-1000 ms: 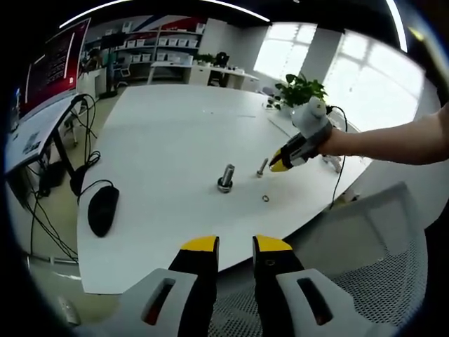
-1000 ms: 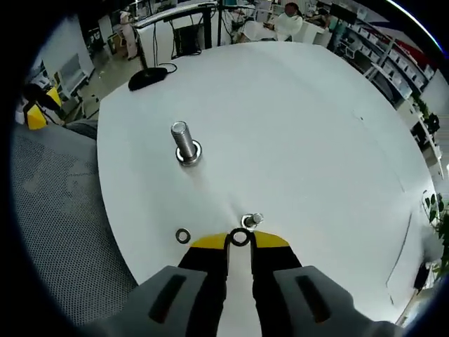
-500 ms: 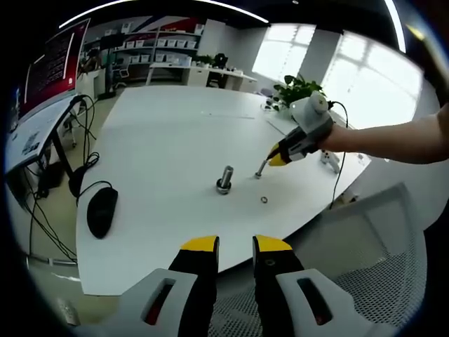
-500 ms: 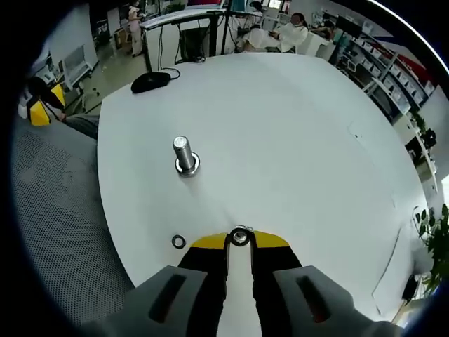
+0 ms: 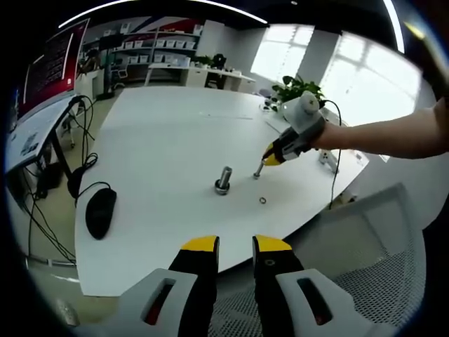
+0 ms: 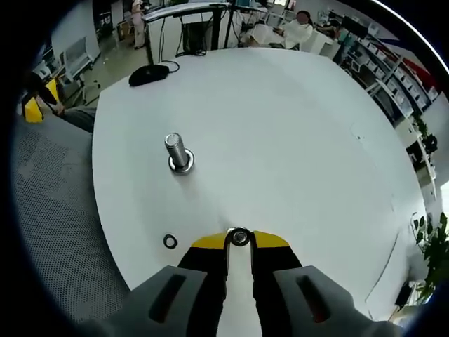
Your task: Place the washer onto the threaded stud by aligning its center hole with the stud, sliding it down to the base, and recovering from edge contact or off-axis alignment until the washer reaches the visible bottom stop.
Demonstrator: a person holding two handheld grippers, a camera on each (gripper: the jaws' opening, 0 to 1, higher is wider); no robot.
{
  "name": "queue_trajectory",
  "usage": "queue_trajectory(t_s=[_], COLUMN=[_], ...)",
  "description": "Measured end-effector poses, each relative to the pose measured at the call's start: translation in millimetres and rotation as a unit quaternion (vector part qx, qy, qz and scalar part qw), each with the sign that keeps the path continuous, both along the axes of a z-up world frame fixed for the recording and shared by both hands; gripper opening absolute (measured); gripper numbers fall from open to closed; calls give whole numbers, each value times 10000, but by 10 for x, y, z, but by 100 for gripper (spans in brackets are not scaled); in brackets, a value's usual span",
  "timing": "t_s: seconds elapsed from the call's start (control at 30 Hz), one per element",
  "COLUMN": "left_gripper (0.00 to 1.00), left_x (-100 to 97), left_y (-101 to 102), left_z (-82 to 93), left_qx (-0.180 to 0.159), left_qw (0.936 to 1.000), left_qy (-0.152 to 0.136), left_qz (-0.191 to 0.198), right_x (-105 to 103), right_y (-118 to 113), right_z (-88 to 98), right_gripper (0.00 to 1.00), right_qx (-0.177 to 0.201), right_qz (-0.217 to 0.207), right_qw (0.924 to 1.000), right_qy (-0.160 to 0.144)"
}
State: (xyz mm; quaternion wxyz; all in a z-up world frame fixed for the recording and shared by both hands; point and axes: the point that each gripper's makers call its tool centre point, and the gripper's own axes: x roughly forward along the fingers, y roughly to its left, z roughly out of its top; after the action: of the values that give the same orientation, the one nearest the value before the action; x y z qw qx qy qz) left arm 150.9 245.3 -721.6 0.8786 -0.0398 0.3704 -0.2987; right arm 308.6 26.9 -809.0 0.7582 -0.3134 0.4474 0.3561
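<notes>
My right gripper (image 6: pixel 240 239) is shut on a small metal washer (image 6: pixel 240 237) pinched between its yellow tips. In the left gripper view the right gripper (image 5: pixel 269 156) hovers just over a small upright stud (image 5: pixel 258 170). In the right gripper view that stud lies hidden under the washer. A larger threaded bolt (image 5: pixel 223 180) (image 6: pixel 179 153) stands upright on the white table (image 5: pixel 168 133) to the left. A loose washer (image 5: pixel 262 200) (image 6: pixel 170 241) lies flat nearby. My left gripper (image 5: pixel 236 246) stays back beyond the table's near edge, open and holding nothing.
A black mouse (image 5: pixel 100 210) (image 6: pixel 147 73) with its cable rests near the table's far-left edge. A grey mesh chair (image 5: pixel 365 281) (image 6: pixel 49 210) stands beside the table. A person's arm (image 5: pixel 393 137) reaches in from the right. A potted plant (image 5: pixel 298 88) sits at the back.
The right gripper carried the washer a little further over the small stud, which has slipped from beside the washer to under it. The left gripper has stayed put.
</notes>
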Motion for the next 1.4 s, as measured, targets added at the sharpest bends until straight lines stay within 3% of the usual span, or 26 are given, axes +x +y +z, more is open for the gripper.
queue_trajectory(t_s=[0.87, 1.4], left_gripper=[16, 16], left_x=[0, -3], left_y=[7, 10], left_z=[-21, -28], left_qx=[5, 21], left_qw=[10000, 10000], left_qy=[46, 66], left_qz=[9, 22], right_x=[50, 36], right_y=[14, -20], right_z=[-458, -496], right_gripper=[14, 19], right_qx=[0, 22], right_qz=[-258, -408], right_qw=[9988, 9983], right_qy=[408, 404])
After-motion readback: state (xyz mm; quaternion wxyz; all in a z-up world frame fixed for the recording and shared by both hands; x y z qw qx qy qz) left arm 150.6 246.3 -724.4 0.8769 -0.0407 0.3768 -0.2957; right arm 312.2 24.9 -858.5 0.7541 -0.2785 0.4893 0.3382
